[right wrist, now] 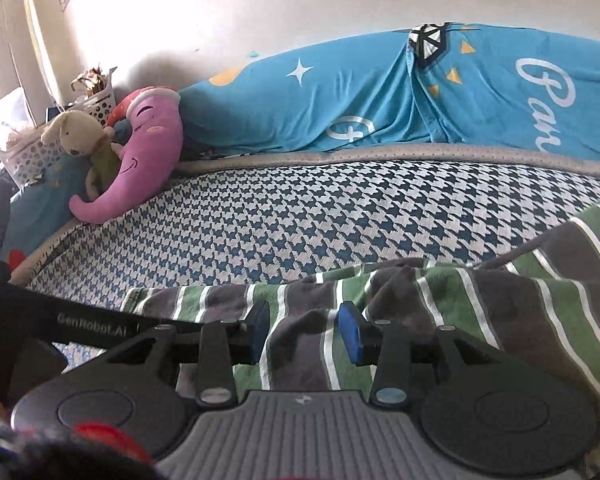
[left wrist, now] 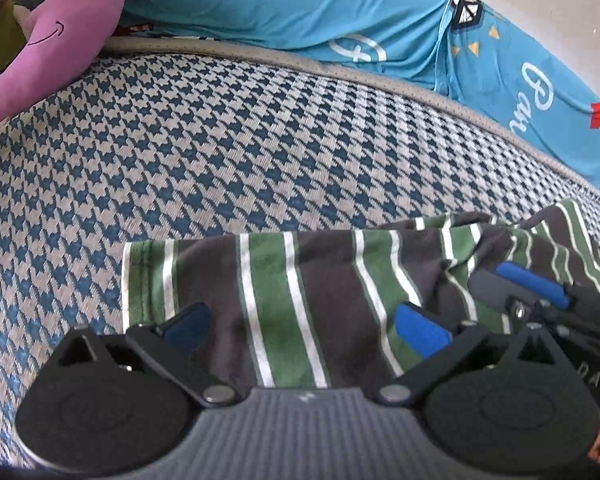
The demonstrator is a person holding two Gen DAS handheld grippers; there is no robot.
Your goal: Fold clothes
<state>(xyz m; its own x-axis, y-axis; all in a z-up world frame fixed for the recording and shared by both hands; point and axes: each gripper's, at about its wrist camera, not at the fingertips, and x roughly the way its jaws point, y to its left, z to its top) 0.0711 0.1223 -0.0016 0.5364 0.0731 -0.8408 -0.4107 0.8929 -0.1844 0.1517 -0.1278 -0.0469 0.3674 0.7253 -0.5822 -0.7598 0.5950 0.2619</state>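
A shirt with green, dark grey and white stripes point(left wrist: 320, 280) lies crumpled on a blue-and-white houndstooth bed mat point(left wrist: 220, 140). My left gripper point(left wrist: 304, 328) is open wide, its blue pads straddling the shirt's left part close to the hem edge. The right gripper point(left wrist: 512, 284) shows at the right of the left wrist view, low over a bunched fold. In the right wrist view the right gripper point(right wrist: 305, 330) has its pads partly apart, with the striped shirt point(right wrist: 500, 300) lying between and under them. The left tool's black housing point(right wrist: 92, 326) crosses that view's left side.
A rolled blue duvet point(right wrist: 380, 92) with white lettering runs along the mat's far edge against the wall. A purple moon plush point(right wrist: 148, 152) and a beige rabbit plush point(right wrist: 80, 136) sit at the far left corner, with white baskets point(right wrist: 96, 100) behind. Bare mat point(right wrist: 300, 220) stretches beyond the shirt.
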